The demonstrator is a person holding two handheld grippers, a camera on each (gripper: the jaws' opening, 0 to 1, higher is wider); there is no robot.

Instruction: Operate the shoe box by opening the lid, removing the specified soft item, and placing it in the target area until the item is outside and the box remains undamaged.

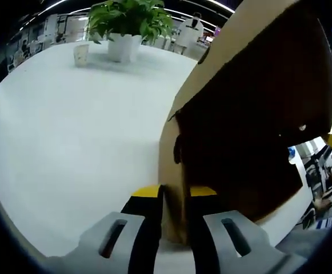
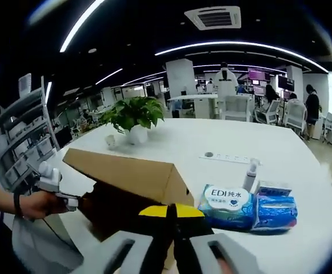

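The brown cardboard shoe box (image 1: pixel 240 114) looms on the right of the left gripper view, its dark inside facing me. My left gripper (image 1: pixel 174 191) is shut on a cardboard edge of it, which stands between the yellow-tipped jaws. In the right gripper view the box (image 2: pixel 131 171) lies on the white table with its lid tilted up over a dark gap. A hand holds the left gripper (image 2: pixel 68 200) at the box's left end. My right gripper (image 2: pixel 174 210) is at the box's near corner, jaws pressed together; whether cardboard is pinched is hidden.
A white-and-blue wipes pack (image 2: pixel 226 201), a blue soft pack (image 2: pixel 275 208) and a small bottle (image 2: pixel 250 174) sit right of the box. Further back are a power strip (image 2: pixel 228 157), a potted plant (image 2: pixel 134 117) and a cup (image 2: pixel 111 141). White table (image 1: pixel 68 142) stretches left.
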